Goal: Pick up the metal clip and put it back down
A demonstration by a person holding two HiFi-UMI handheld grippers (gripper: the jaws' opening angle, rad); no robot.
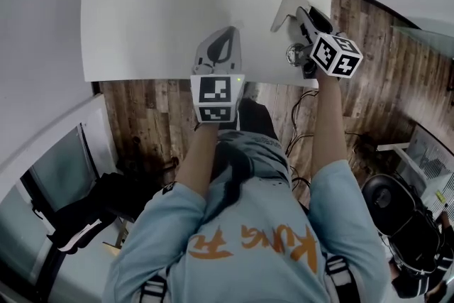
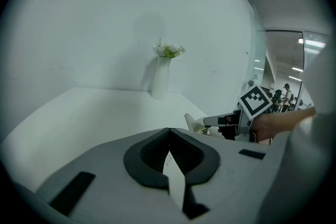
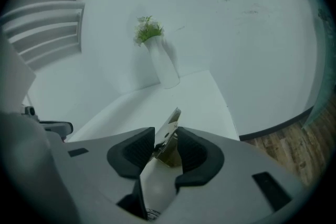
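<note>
While my left gripper (image 2: 169,134) hangs shut and empty to its left, my right gripper (image 3: 166,139) stands jaws apart around the metal clip (image 3: 171,126), seemingly loose between them.

Only the upper end of the metal clip (image 3: 173,119) shows; its lower part drops out of sight behind the right claw's (image 3: 167,140) pads. The bench (image 1: 142,10) runs off the head view's top edge. The distant figures (image 2: 284,95) are too small to make out.
</note>
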